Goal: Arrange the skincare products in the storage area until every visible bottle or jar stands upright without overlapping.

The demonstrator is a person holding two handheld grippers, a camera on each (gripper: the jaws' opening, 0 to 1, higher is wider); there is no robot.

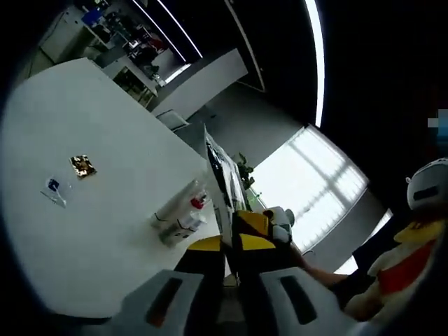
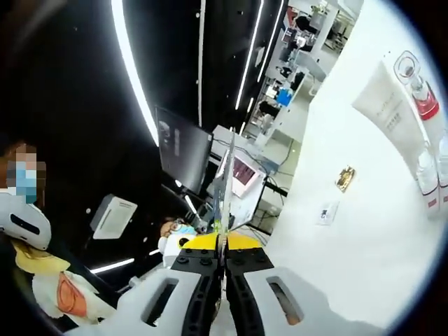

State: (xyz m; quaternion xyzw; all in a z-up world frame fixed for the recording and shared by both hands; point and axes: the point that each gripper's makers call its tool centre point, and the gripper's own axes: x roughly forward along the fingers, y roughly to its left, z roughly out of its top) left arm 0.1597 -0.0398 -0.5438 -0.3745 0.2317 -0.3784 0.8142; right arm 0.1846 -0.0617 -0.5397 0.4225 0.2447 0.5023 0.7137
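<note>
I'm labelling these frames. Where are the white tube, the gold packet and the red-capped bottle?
white tube [image 2: 383,106]: right gripper view, middle of its body.
gold packet [image 1: 82,166]: left gripper view, centre of its face.
red-capped bottle [image 2: 426,105]: right gripper view, on its red cap.

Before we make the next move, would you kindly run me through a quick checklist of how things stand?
1. Right gripper grip: ok, jaws closed on the thin sheet.
2. Left gripper grip: ok, it appears shut on the same sheet.
3. Products upright: not ok, the white tube and red-capped bottle seem to lie on the table.
4. No overlapping: cannot tell, the products are bunched close together.
5. Hands free for the bottles: not ok, both hold the sheet.
6. Gold packet away from the products: ok.
</note>
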